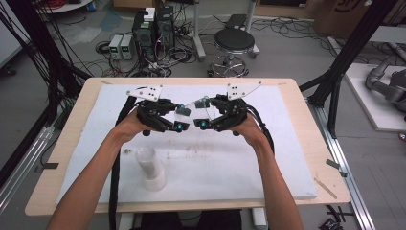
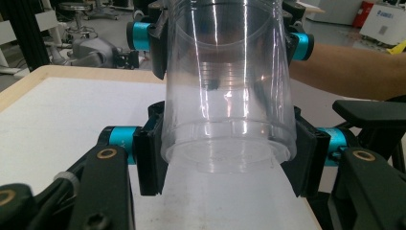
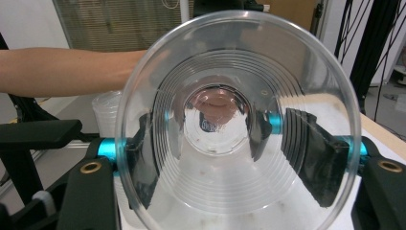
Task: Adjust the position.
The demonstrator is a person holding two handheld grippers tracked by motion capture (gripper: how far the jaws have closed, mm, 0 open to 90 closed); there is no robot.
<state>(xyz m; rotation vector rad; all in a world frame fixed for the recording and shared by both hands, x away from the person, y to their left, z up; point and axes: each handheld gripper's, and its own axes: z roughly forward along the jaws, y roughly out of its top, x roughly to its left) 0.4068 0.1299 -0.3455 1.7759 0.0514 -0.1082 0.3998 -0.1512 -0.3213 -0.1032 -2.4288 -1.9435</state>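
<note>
A clear plastic cup (image 1: 194, 112) lies on its side in the air above the white board (image 1: 268, 163), held from both ends. My left gripper (image 1: 181, 117) is shut on the cup's base end; in the left gripper view its black pads (image 2: 149, 160) press both sides of the cup (image 2: 225, 96) just above the bottom. My right gripper (image 1: 205, 113) is shut on the rim end. The right gripper view looks straight into the open mouth of the cup (image 3: 230, 191), with the right gripper (image 3: 230, 153) and its pads (image 3: 313, 160) seen through the wall.
A stack of clear cups (image 1: 149, 167) stands on the board at the near left, also visible in the right gripper view (image 3: 106, 112). The wooden table (image 1: 316, 139) borders the board. A stool (image 1: 233, 43), computers and cables are on the floor behind.
</note>
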